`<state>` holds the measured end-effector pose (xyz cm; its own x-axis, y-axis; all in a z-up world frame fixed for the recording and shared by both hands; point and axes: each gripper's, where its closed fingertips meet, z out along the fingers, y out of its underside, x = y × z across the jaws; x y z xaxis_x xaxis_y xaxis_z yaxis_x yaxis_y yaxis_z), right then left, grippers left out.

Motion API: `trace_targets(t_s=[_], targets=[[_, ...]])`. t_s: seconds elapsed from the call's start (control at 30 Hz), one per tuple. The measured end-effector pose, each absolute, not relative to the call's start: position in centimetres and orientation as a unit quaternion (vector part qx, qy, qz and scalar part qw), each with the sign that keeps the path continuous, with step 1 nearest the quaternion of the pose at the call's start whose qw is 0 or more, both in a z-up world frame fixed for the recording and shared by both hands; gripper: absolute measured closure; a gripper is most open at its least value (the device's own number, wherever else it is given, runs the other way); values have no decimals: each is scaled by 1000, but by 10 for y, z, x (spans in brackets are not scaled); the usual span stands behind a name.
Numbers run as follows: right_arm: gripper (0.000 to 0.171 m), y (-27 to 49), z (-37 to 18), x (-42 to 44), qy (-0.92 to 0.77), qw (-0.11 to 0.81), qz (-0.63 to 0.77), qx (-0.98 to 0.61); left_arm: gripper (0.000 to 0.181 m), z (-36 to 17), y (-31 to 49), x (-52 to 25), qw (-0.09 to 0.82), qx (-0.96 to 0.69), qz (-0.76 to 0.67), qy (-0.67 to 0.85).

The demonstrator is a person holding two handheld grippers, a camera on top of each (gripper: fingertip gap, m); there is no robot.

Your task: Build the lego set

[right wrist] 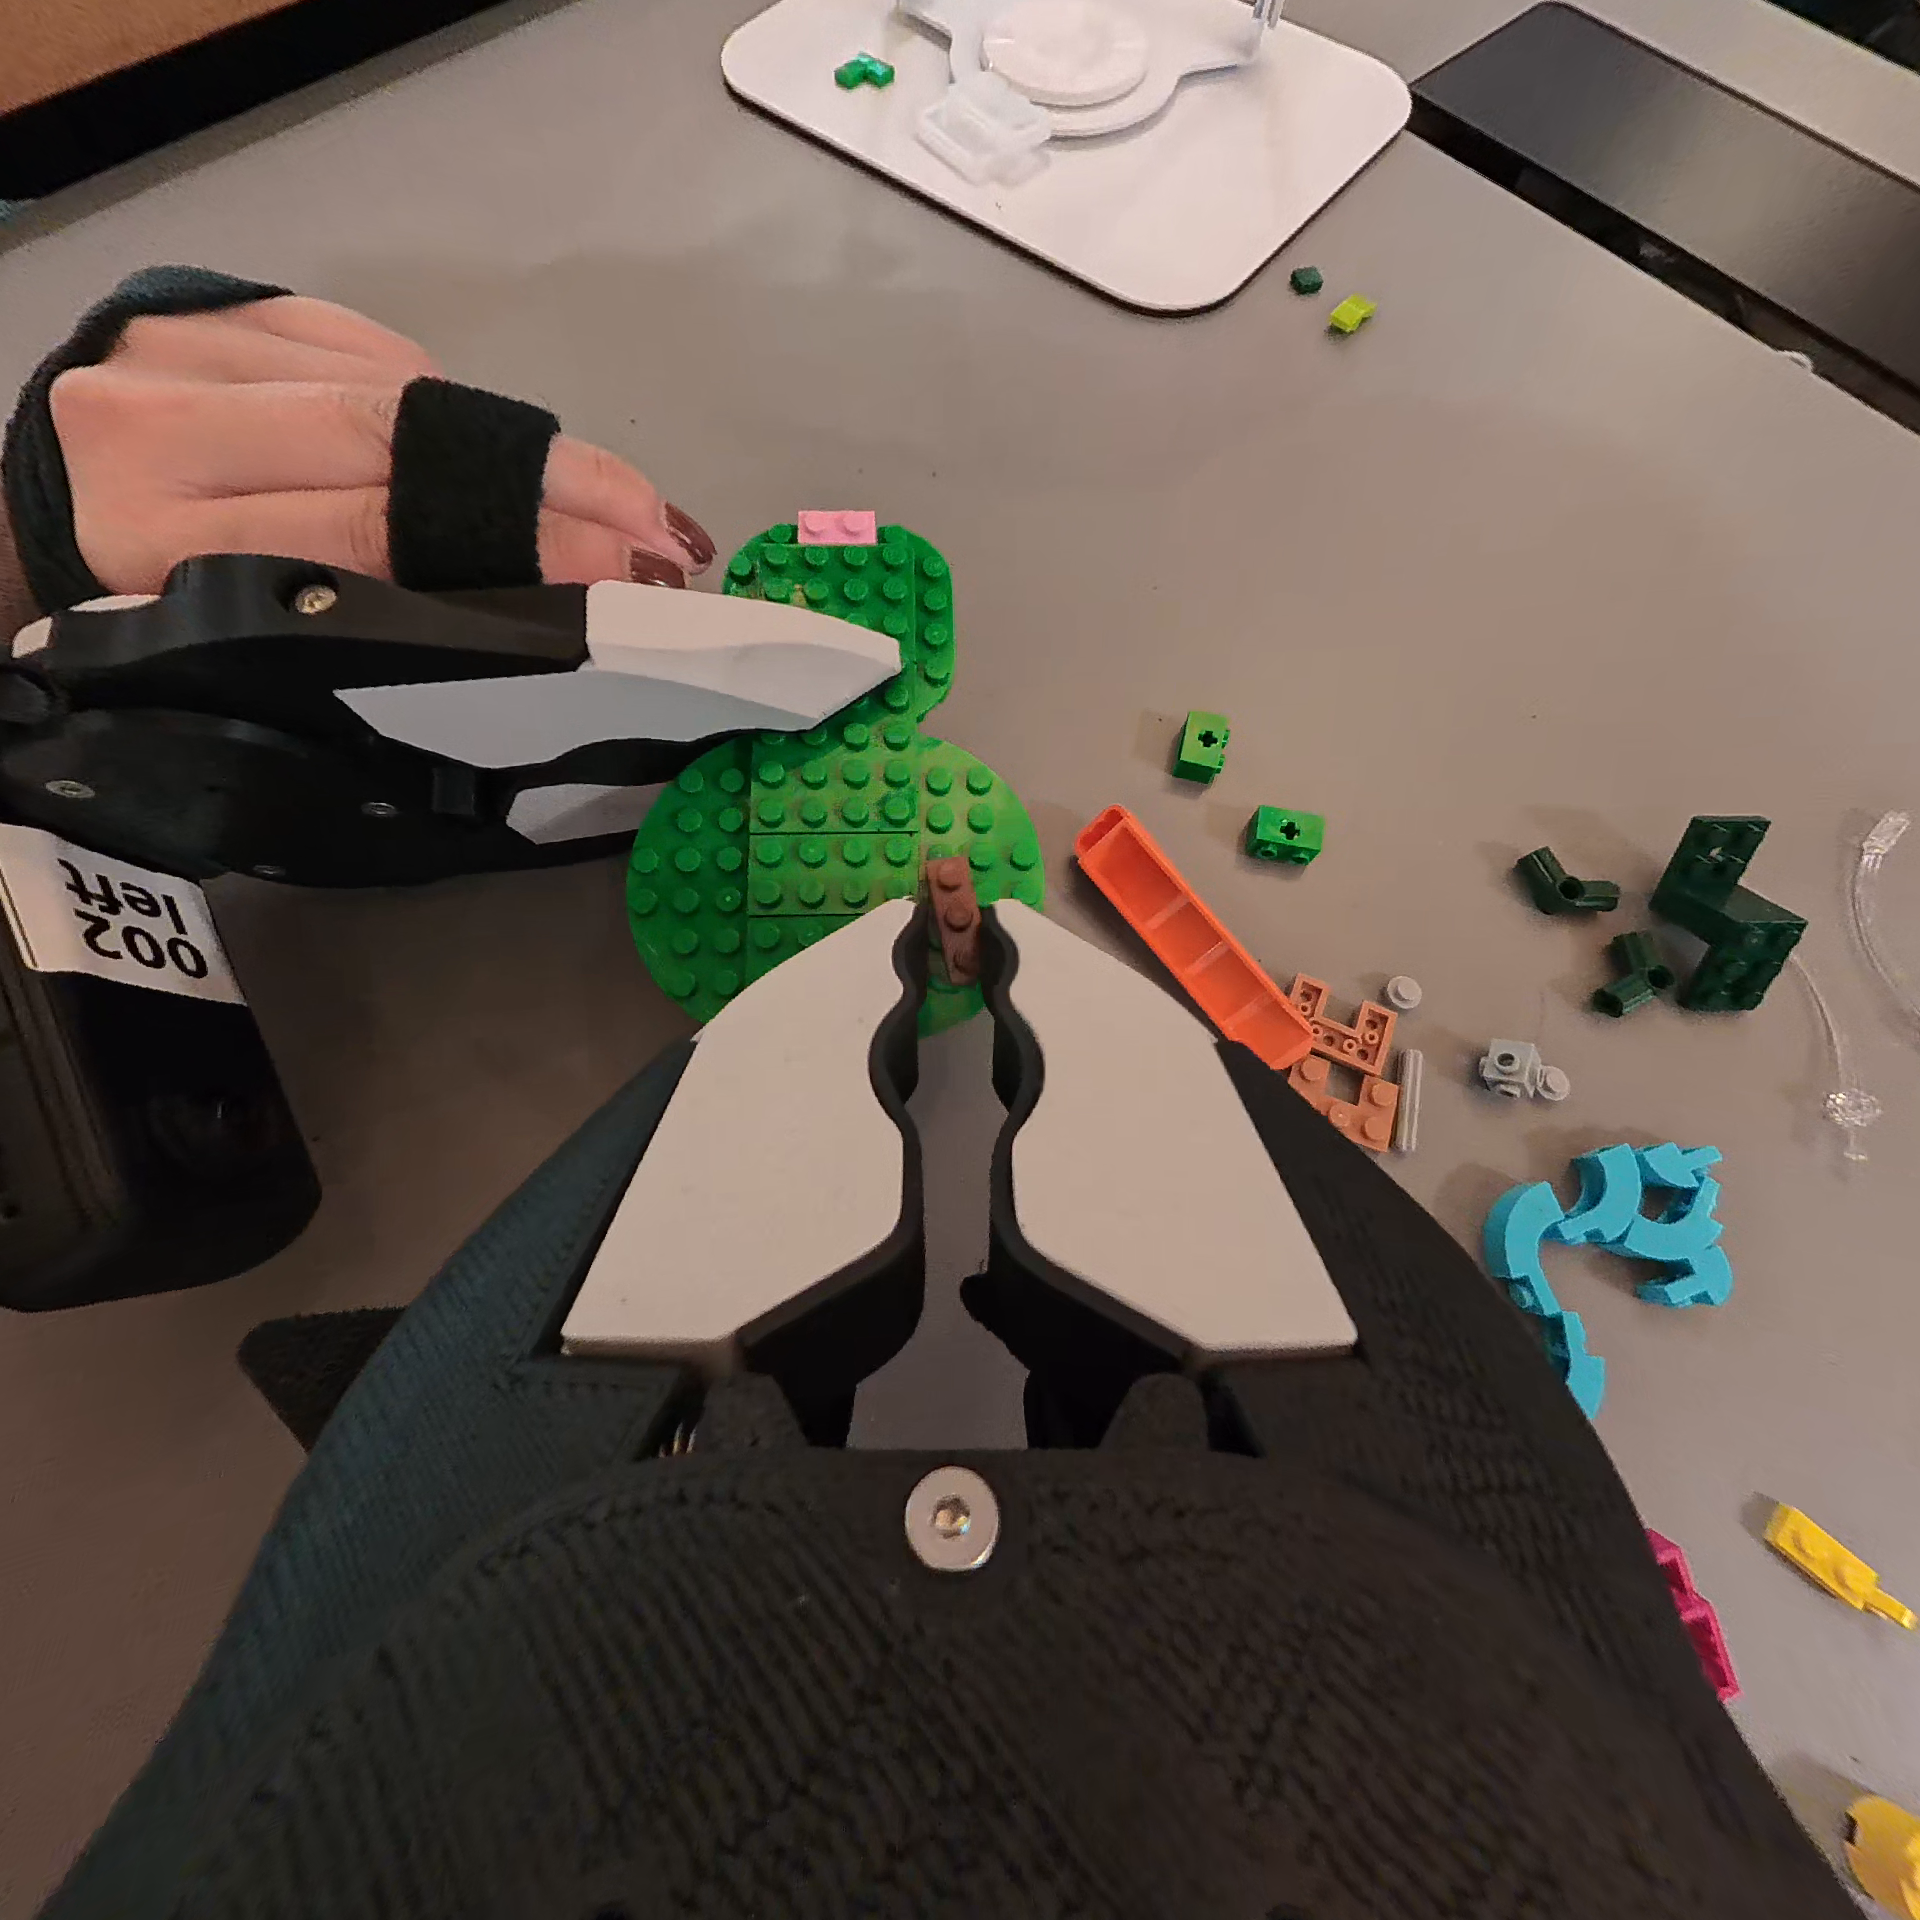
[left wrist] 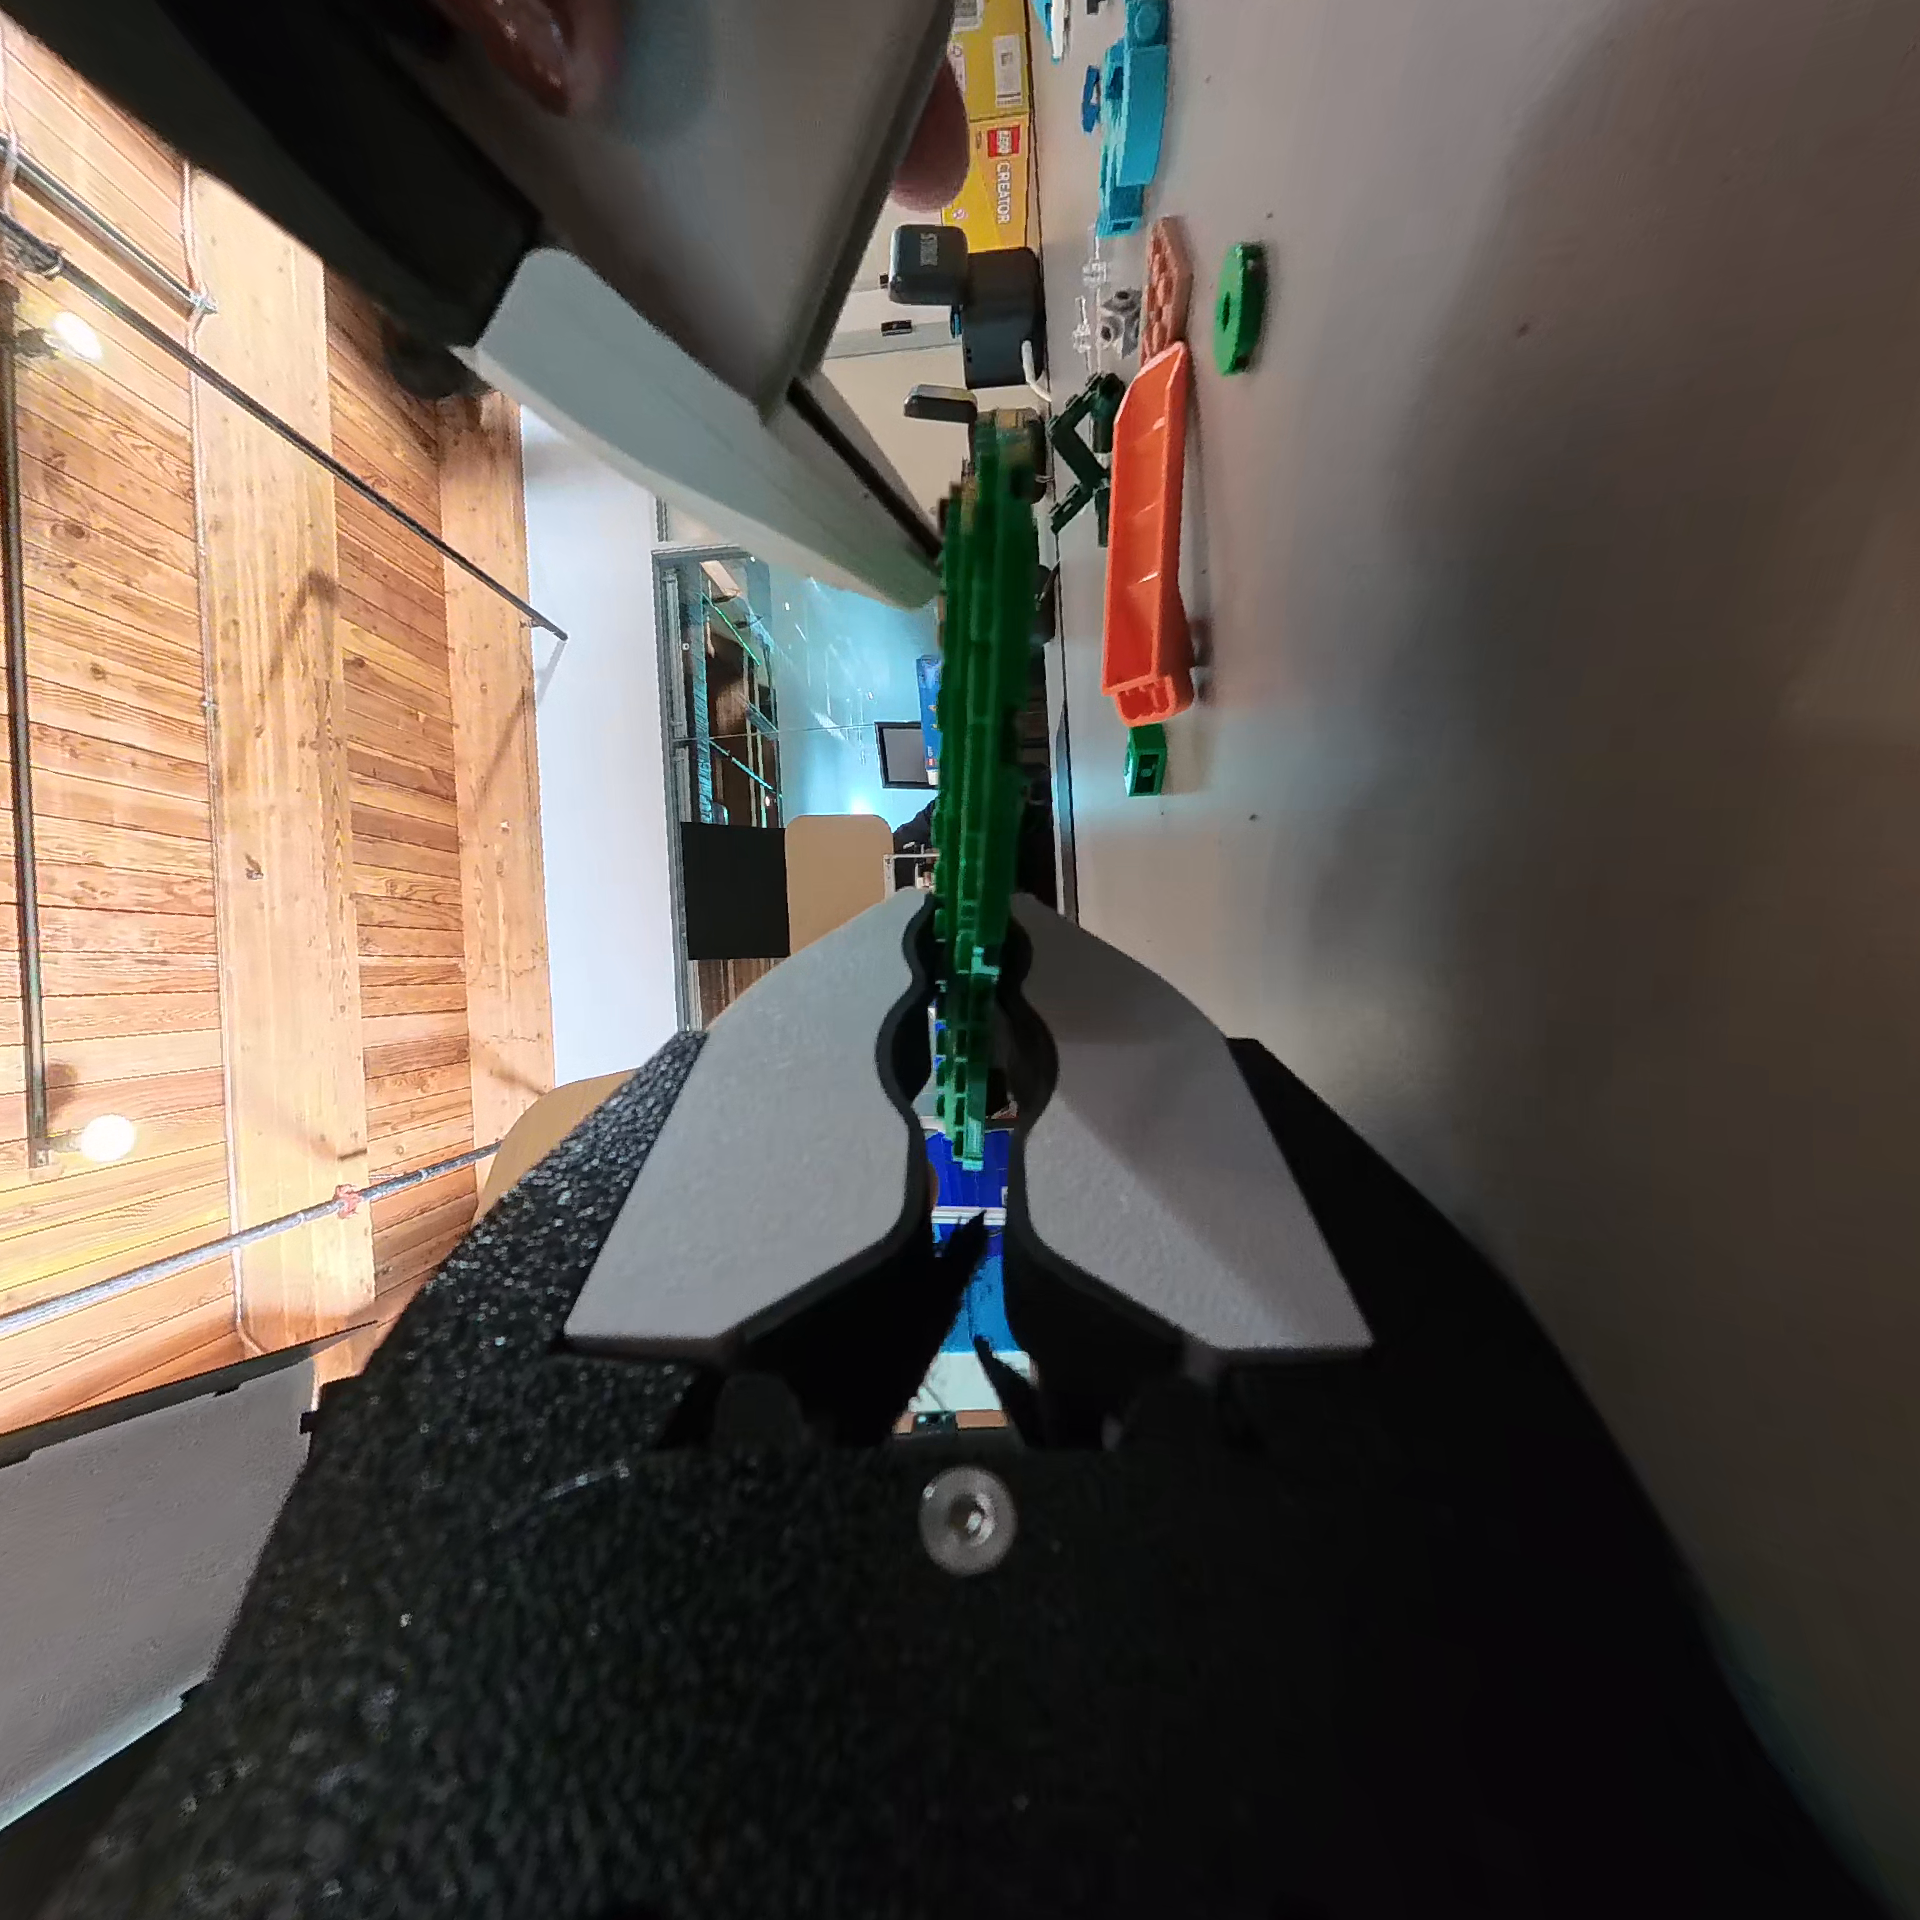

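Two hand-held grippers [right wrist: 951,935] grip one green plate [right wrist: 831,790], one brown piece [right wrist: 954,920].

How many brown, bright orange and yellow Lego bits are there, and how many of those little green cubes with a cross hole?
Brown strip: 1
Orange piece: 1
Yellow pieces: 2
Green cubes: 2
Total: 6
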<state>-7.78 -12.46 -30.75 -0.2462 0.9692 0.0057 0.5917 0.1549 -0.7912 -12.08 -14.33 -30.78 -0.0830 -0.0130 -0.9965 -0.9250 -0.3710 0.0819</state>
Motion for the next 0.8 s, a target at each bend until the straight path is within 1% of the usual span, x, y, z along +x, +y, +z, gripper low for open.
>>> trace_targets(t_s=[0.23,0.33,0.4,0.47,0.53,0.6,0.67,0.8], targets=[[160,-125,-299,-79,-703,282,370,-538,173,-306,-144,-122,383,-567,603,411],[157,-125,-274,-80,-694,327,419,-485,173,-304,-145,-121,405,-573,589,402],[153,-129,-261,-74,-714,376,430,-405,173,-300,-147,-121,429,-581,574,386],[139,-135,-263,-61,-765,425,390,-287,173,-298,-149,-122,448,-589,556,378],[137,-139,-267,-53,-789,494,327,-166,173,-296,-150,-122,459,-586,551,377],[136,-143,-263,-53,-771,569,272,-88,173,-295,-151,-119,470,-585,542,379],[134,-148,-264,-54,-768,590,242,-60,173,-295,-152,-117,479,-585,533,379],[133,-154,-271,-52,-772,595,220,-28,173,-297,-153,-116,486,-590,517,384]])
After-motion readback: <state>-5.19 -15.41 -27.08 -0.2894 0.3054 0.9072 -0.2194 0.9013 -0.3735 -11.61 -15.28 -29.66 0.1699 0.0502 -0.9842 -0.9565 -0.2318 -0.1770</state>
